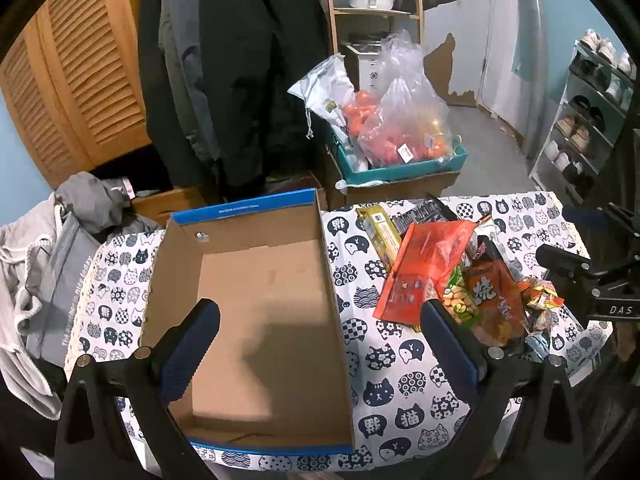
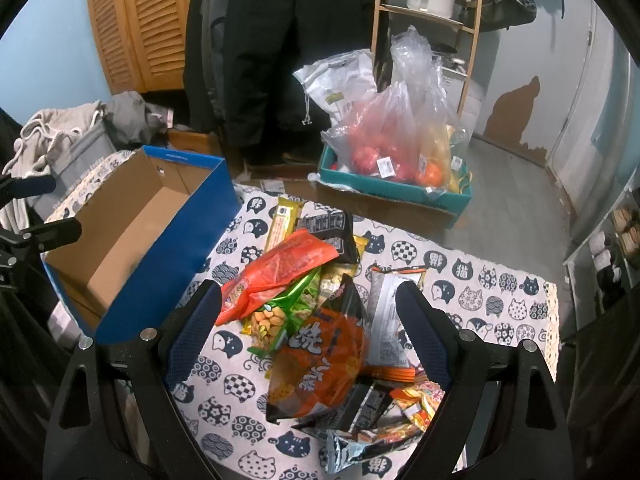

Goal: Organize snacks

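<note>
Under the left gripper (image 1: 320, 336), whose jaws are spread wide and hold nothing, the empty shoebox (image 1: 256, 320) is framed; the snack pile (image 1: 452, 276) is seen off to its right. From the right wrist, the right gripper (image 2: 308, 332) (also wide, empty) is centred over the orange snack bag (image 2: 320, 364), seemingly lying lengthwise along the fingers, nearer this hand.

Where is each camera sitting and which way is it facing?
Left wrist: on the left gripper, angled down over the empty blue box; its two open fingers show, and the right gripper at the picture's right edge.
Right wrist: on the right gripper, angled down over the snack pile; its open fingers show, and the left gripper at the picture's left edge.
Shared: box, snack pile, cat-print tablecloth.
</note>
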